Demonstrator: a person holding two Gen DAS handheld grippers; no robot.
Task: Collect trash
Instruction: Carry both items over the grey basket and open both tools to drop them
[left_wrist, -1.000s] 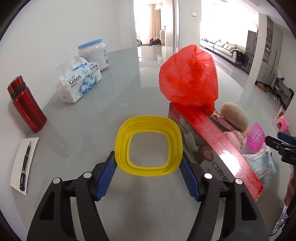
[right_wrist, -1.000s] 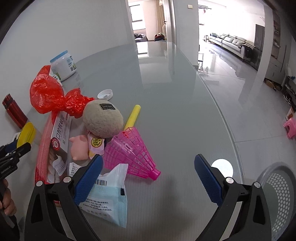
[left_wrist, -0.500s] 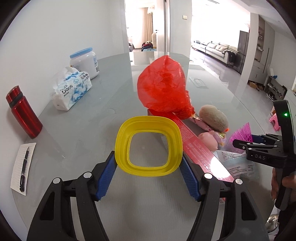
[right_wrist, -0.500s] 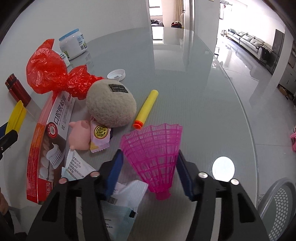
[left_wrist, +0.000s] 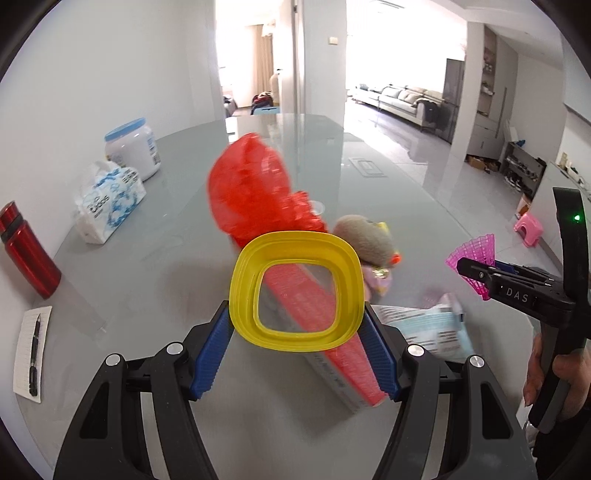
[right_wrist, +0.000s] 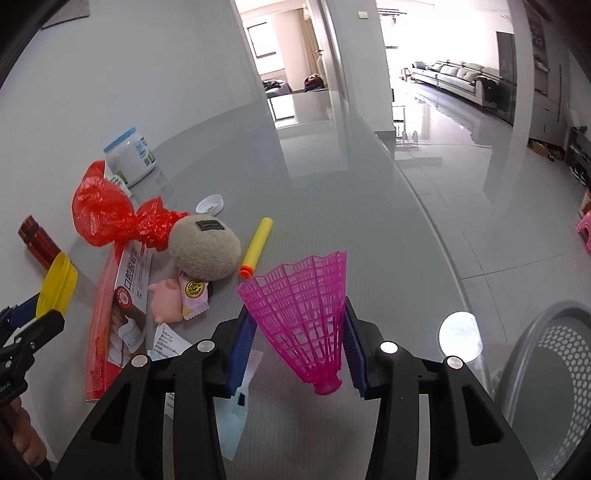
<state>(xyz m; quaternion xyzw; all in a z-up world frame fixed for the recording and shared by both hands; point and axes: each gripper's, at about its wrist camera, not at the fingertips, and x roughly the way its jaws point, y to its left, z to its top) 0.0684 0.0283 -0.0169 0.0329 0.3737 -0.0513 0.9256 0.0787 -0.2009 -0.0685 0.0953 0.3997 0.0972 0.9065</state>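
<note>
My left gripper (left_wrist: 295, 317) is shut on a yellow square ring lid (left_wrist: 243, 295), held above the grey glass table (left_wrist: 155, 280). In the right wrist view a pink plastic shuttlecock (right_wrist: 299, 295) stands skirt-up between the blue pads of my right gripper (right_wrist: 299, 321). Its jaws are closing, the pads press on the skirt, and the shuttlecock hangs off the table. From the left wrist view the right gripper (left_wrist: 469, 266) is at the far right with the shuttlecock (left_wrist: 476, 251) in its tips. A hand (left_wrist: 546, 373) holds its handle.
On the table lie a red plastic bag (right_wrist: 103, 214), a red toothpaste box (right_wrist: 122, 295), a beige plush ball (right_wrist: 205, 247), a pink pig toy (right_wrist: 164, 299), a yellow foam dart (right_wrist: 256, 245) and a white cap (right_wrist: 209, 204). A grey mesh bin (right_wrist: 546, 369) stands at the lower right.
The right gripper went from wide open beside the shuttlecock to shut around it and lifted it off the table. The left gripper carried the yellow lid to the right, over the red box.
</note>
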